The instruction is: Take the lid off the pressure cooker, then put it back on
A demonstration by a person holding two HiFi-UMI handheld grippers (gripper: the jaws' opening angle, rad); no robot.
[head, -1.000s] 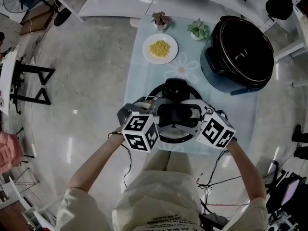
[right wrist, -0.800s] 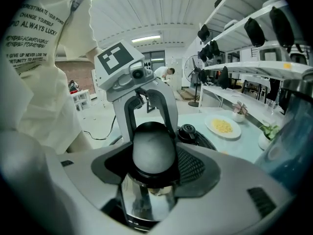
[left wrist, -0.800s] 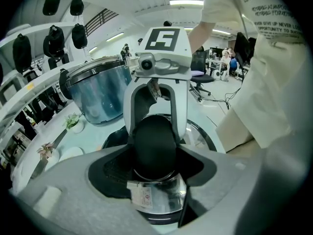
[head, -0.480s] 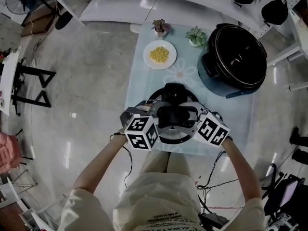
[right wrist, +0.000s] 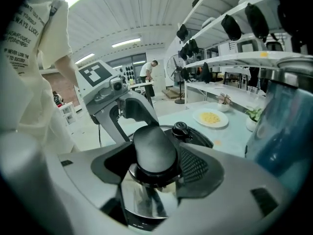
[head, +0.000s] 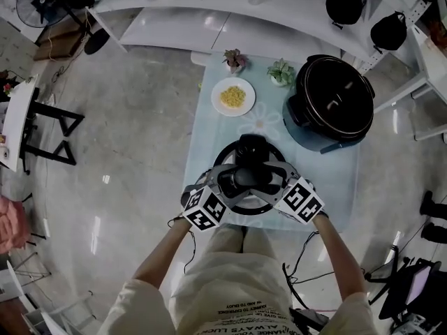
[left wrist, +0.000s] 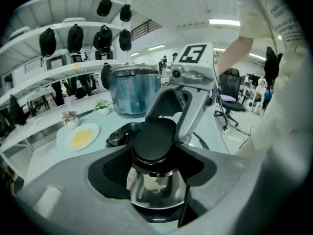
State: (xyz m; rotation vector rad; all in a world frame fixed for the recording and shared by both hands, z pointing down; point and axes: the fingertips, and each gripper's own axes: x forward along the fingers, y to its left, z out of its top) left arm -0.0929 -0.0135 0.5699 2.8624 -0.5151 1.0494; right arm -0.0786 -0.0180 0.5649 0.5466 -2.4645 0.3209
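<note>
The steel pressure cooker lid is low over the near part of the pale blue table; I cannot tell whether it rests there. Its black knob is gripped from both sides. My left gripper comes in from the left and my right gripper from the right. In the left gripper view the knob fills the gap between the jaws of the left gripper. The right gripper view shows the same knob in the right gripper. The open cooker pot stands at the back right.
A white plate of yellow food lies behind the lid. Two small potted plants stand at the table's far edge. White shelves with dark items curve behind the table. Bare floor lies to the left.
The head view has pulled back, so lid and grippers look smaller. Both marker cubes have rolled a little. The lid stays between the two grippers at the table's near end.
</note>
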